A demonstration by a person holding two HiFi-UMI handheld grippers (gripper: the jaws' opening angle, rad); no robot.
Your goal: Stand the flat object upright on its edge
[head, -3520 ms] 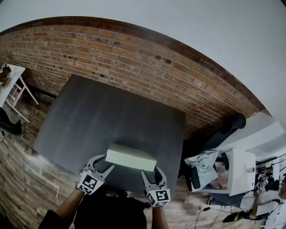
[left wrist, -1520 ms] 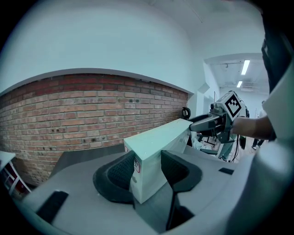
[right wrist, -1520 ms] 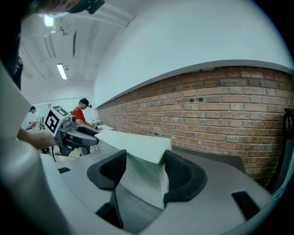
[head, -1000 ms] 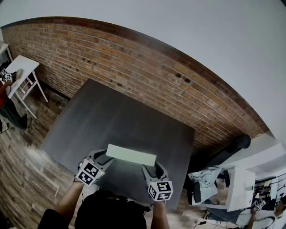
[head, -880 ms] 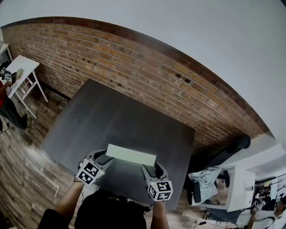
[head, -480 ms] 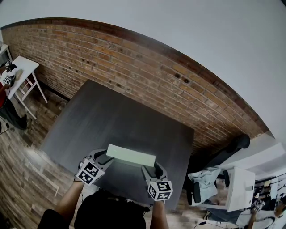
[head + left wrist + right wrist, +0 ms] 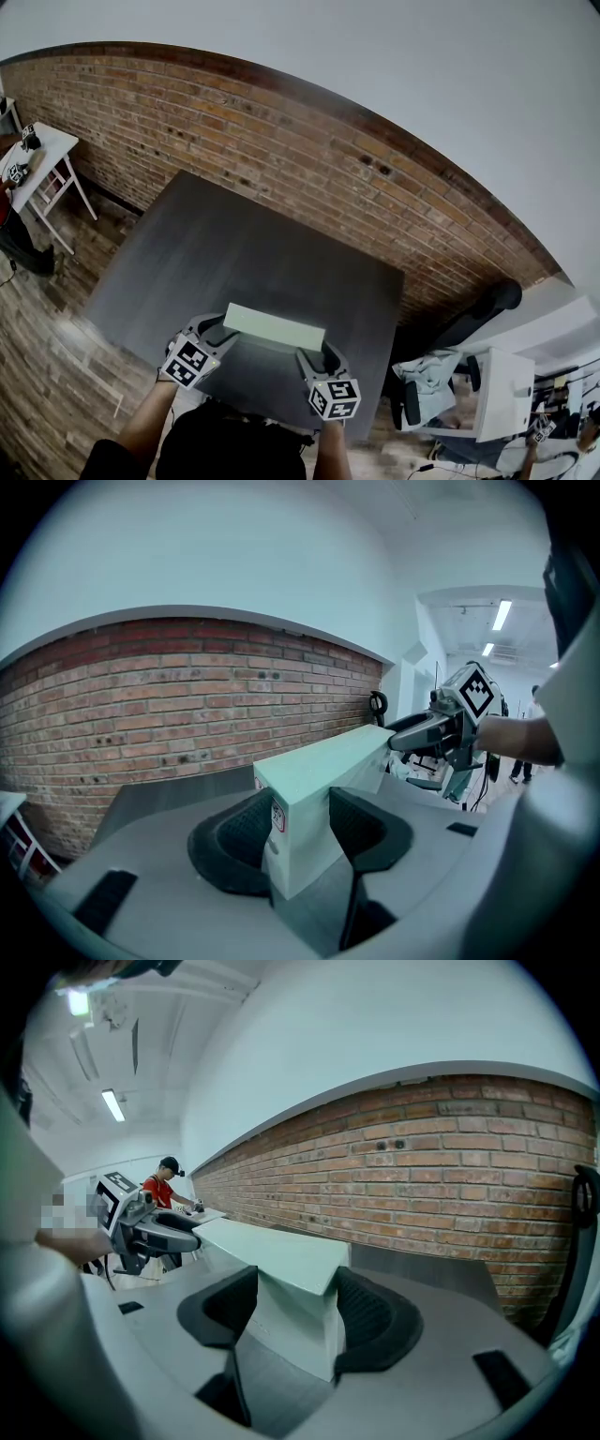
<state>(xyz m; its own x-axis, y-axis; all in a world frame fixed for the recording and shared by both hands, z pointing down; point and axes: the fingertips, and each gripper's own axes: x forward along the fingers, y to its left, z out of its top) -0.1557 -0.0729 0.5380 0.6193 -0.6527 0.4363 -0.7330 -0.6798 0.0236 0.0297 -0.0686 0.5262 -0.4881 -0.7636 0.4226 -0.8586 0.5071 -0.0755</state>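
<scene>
Box: the pale green box [image 7: 275,327] is standing on one long edge, its narrow long face turned up, over the near part of the table [image 7: 244,234]. Whether its lower edge is touching the top, I cannot tell.
Left gripper: the left gripper [image 7: 210,330] is clamping the box's left end. Its jaws are standing wide, with both dark pads pressing on the broad faces. A small red-and-white label [image 7: 277,816] is showing on the box beside one pad.
Right gripper: the right gripper [image 7: 314,355] is clamping the box's right end the same way, one pad on each broad face.
Arms: the person's arms are reaching in from the bottom edge of the head view, one behind each gripper.
Table: dark grey and bare apart from the box, it is sitting just in front of the brick wall [image 7: 281,141].
Room: a white side table [image 7: 37,155] is standing far left and a white desk [image 7: 502,375] far right, both on the wood floor [image 7: 37,375].
</scene>
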